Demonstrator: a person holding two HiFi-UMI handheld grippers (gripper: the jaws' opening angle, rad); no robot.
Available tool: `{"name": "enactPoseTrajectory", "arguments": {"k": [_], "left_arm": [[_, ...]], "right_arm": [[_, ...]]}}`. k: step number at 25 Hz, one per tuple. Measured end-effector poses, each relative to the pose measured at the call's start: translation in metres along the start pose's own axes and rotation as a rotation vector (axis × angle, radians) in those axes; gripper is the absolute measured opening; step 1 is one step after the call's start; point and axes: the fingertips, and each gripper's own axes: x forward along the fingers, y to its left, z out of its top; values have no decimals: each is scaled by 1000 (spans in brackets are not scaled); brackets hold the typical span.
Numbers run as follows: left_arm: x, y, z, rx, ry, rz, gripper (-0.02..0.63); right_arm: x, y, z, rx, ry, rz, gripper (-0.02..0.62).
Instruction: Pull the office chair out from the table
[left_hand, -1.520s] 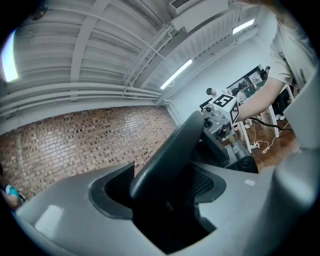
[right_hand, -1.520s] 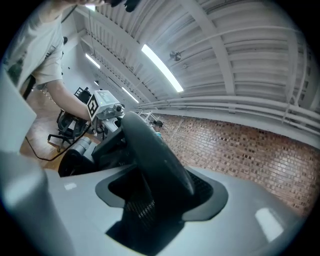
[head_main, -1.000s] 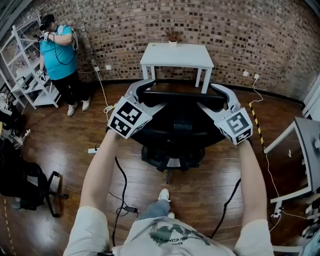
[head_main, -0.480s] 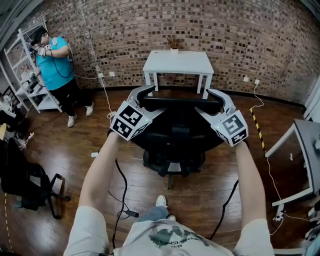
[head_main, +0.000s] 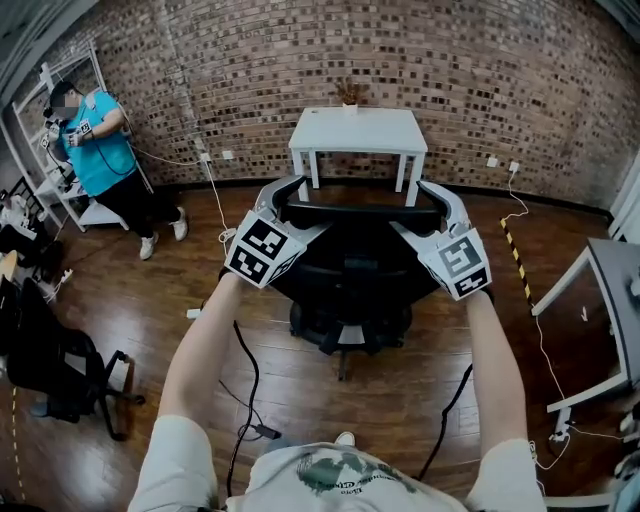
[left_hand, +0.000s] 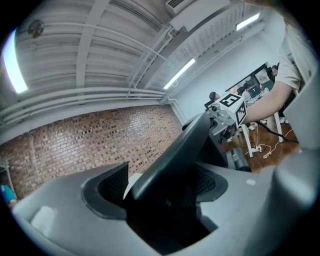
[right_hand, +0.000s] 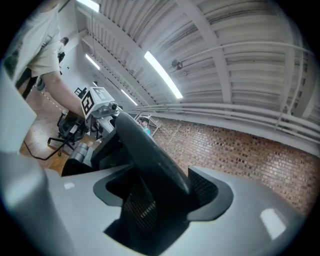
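Behind office chair (head_main: 355, 262), forearms (head_main: 205, 340) outstretched, parallel

A person (head_main: 93, 140) in teal stands at a white shelf (head_main: 72, 196) by the brick wall (head_main: 500, 80). Cables (head_main: 243, 380) trail over the wood floor (head_main: 120, 290). A grey desk (head_main: 615, 285) stands at right, a dark chair (head_main: 50, 365) at left.

No legible text, number or brand in any view. The cube on the left hand-held gripper (head_main: 295, 203) and the cube on the right hand-held gripper (head_main: 430, 205) carry black-and-white square marker patterns, not letters. The green print on the person's pale shirt (head_main: 345, 468) is too blurred to read.
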Motion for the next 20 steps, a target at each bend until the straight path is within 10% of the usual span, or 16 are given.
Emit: {"name": "enactPoseTrajectory", "arguments": {"k": [20], "left_arm": [[-81,-43,0,-60,-23,18,373]], "right_arm": [[-73,51,39,2,110,-237,350]]}}
